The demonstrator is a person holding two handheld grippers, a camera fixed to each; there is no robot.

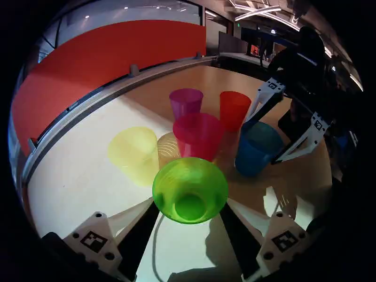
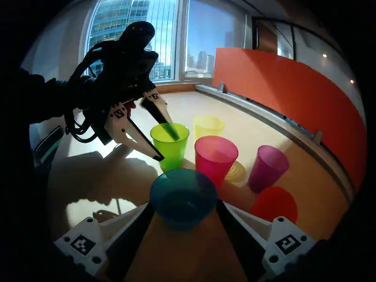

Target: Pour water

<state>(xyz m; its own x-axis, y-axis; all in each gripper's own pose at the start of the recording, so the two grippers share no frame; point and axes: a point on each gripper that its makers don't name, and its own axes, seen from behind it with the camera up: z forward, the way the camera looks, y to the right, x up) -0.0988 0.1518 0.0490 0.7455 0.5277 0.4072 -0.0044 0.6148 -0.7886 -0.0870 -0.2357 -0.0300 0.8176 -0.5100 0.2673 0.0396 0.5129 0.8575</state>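
A green cup (image 1: 190,190) stands upright between my left gripper's (image 1: 190,207) fingers, which press on its sides; its inside looks empty. The right gripper view shows that gripper (image 2: 167,145) around the green cup (image 2: 170,143) from the left. My right gripper (image 2: 184,207) is shut on a blue cup (image 2: 183,197); whether it holds water I cannot tell. Farther off in the left gripper view, the right gripper (image 1: 261,141) clasps the blue cup (image 1: 256,148). Between them stand a pink cup (image 1: 199,134), a purple cup (image 1: 186,101), a red cup (image 1: 234,109) and a yellow cup (image 1: 134,152).
All cups stand close together on a pale wooden table (image 1: 70,188). A small amber cup (image 1: 168,148) sits behind the green one. A metal rail (image 1: 94,101) and a red partition (image 1: 94,56) line the table's far edge. A dark sleeve (image 2: 47,98) holds the left gripper.
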